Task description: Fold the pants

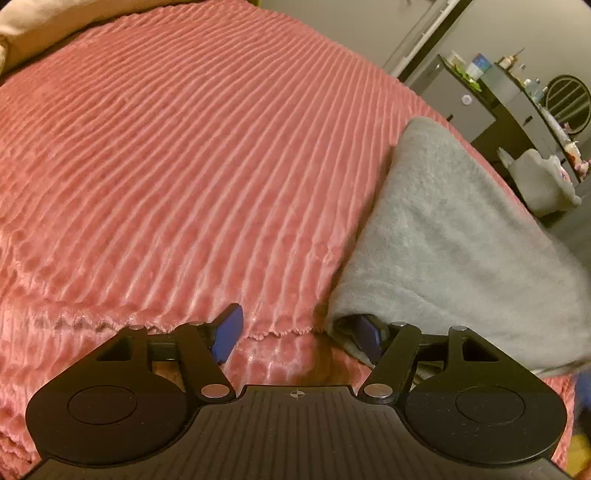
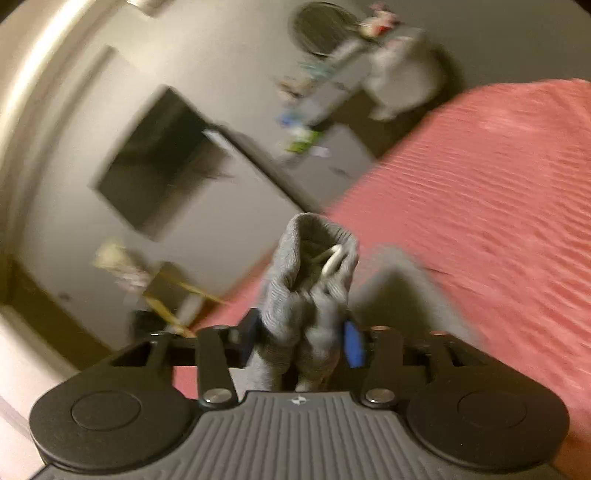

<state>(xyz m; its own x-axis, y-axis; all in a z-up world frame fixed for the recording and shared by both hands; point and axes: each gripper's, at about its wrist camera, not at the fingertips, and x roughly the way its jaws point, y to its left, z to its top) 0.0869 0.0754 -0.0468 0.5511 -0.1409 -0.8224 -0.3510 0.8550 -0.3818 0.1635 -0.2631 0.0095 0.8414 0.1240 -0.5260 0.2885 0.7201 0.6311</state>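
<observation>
The grey pants [image 1: 454, 229] lie in a long folded strip on the right side of the pink ribbed bedspread [image 1: 184, 166]. My left gripper [image 1: 299, 334] stands open at their near end. Its right blue finger [image 1: 369, 338] is tucked under the fabric's edge, its left finger [image 1: 229, 332] rests over bare bedspread, and no cloth lies between them. In the blurred right wrist view, my right gripper [image 2: 301, 338] is shut on a bunched end of the pants [image 2: 295, 295], raised off the bed. The waistband and a pale drawstring [image 2: 332, 260] stick up past the pads.
The bed's edge runs close on the pants' side. Beyond it stand a dark dresser [image 1: 517, 96] with bottles and a round mirror, a grey stool [image 1: 543, 184], and a dark wall screen [image 2: 159, 158]. A beige pillow [image 1: 55, 29] lies at the bed's far left.
</observation>
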